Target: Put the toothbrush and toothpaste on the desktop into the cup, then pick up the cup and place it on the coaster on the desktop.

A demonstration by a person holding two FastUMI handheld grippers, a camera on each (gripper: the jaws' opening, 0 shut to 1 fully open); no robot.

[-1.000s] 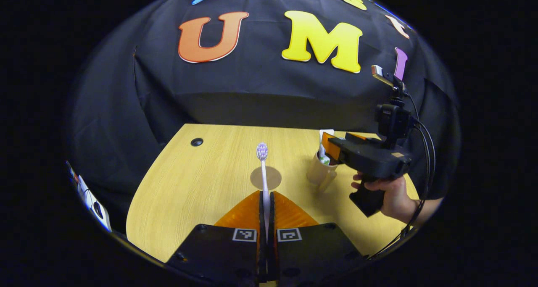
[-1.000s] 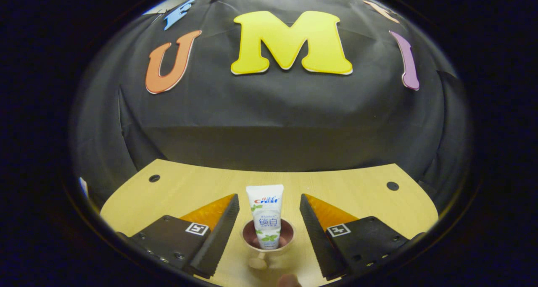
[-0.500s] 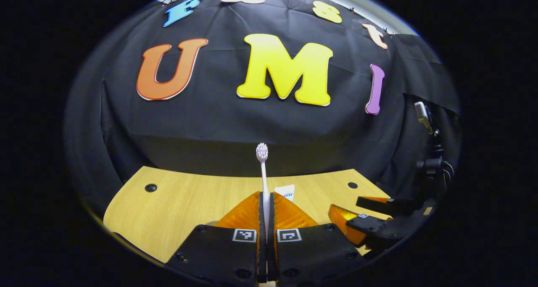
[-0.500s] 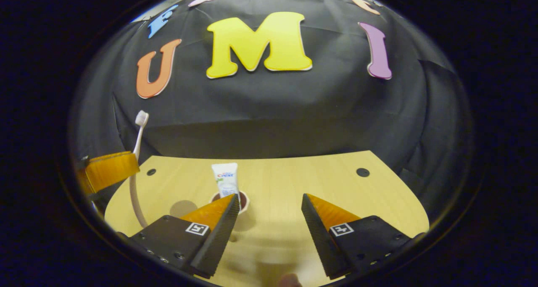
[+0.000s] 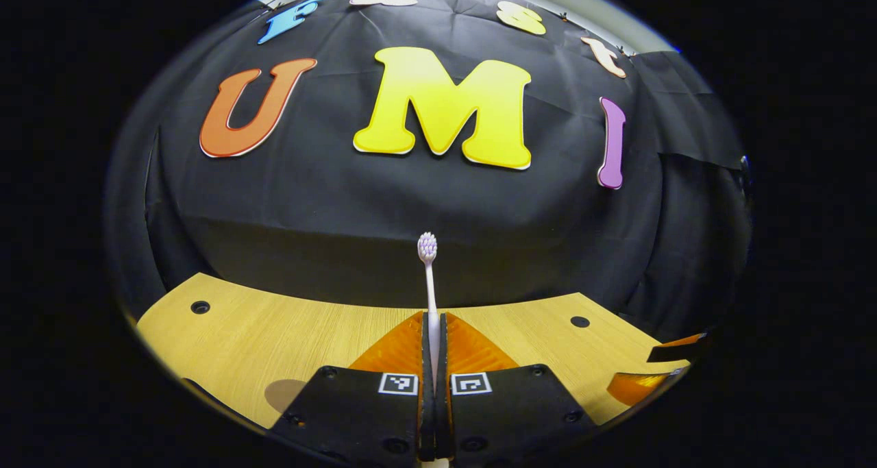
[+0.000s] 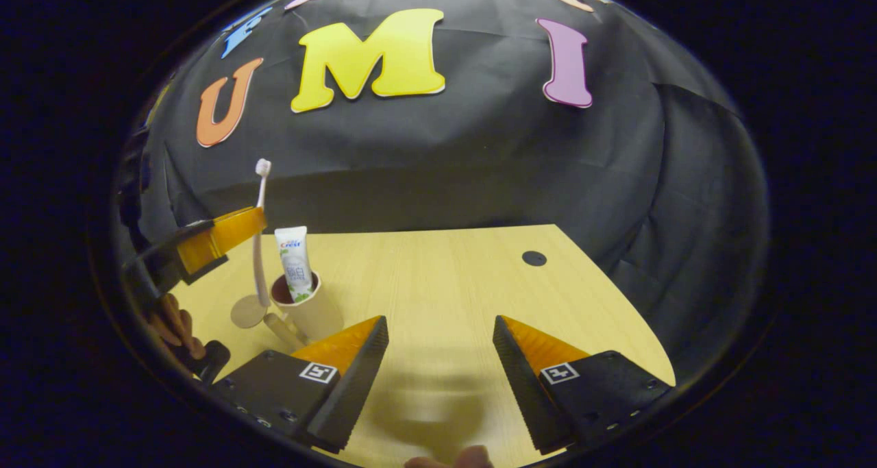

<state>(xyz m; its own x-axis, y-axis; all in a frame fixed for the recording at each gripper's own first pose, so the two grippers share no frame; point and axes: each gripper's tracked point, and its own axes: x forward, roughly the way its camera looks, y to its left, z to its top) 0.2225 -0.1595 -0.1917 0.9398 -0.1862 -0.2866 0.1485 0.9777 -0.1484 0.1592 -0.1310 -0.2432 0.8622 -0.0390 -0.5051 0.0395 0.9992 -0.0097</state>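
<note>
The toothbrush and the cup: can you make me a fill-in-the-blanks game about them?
1. The left gripper is shut on the ____.
2. The toothpaste stands inside the ____.
3. The right gripper has its fingers ____, with nothing between them.
4. The round coaster lies on the ____ beside the cup.

Missing words: toothbrush; cup; open; desktop
</note>
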